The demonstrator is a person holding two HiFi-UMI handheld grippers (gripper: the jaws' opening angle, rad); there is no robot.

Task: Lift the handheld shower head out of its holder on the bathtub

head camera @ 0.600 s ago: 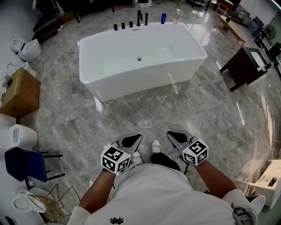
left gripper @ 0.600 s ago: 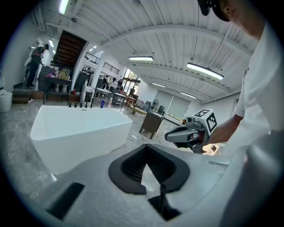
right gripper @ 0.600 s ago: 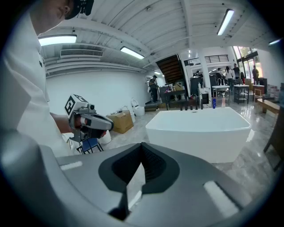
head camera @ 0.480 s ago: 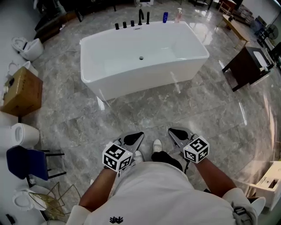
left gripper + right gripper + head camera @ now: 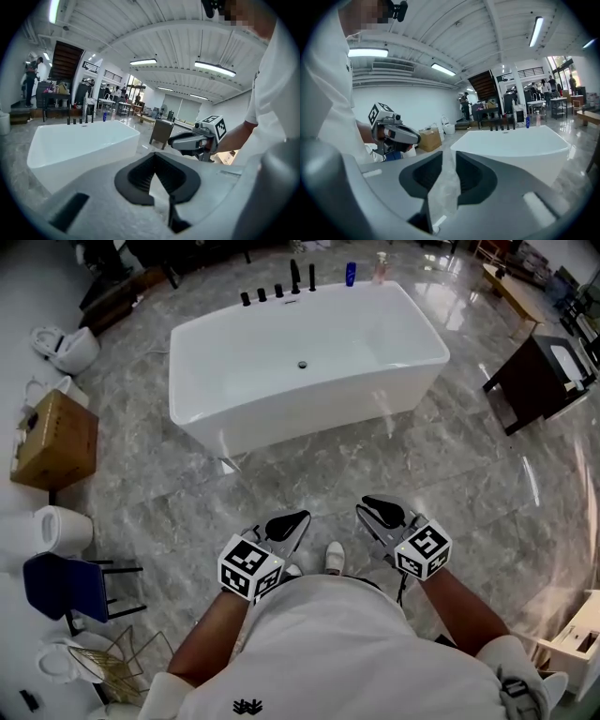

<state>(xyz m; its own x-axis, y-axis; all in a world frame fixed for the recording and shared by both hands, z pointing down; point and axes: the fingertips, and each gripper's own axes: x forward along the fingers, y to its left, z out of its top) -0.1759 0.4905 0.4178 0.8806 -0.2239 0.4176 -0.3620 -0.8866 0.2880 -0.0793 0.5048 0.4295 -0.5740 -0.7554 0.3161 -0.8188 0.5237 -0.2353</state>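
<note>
The left claw (image 5: 296, 519) has its tips pressed together on nothing. The right claw (image 5: 371, 508) is slightly spread and also empty. Both hang over the grey marble floor (image 5: 309, 474), well apart from the white freestanding bathtub (image 5: 281, 418). The slim black handheld shower head (image 5: 312, 278) stands on the far rim beside black taps (image 5: 262, 294).

Open marble floor (image 5: 309, 488) at frame centre gives unobstructed passage up to the bathtub (image 5: 309, 418) at the top, while a cardboard box (image 5: 56, 439), toilets (image 5: 67, 346) and a blue chair (image 5: 58, 585) crowd the left edge and a dark cabinet (image 5: 536, 381) stands upper right.
</note>
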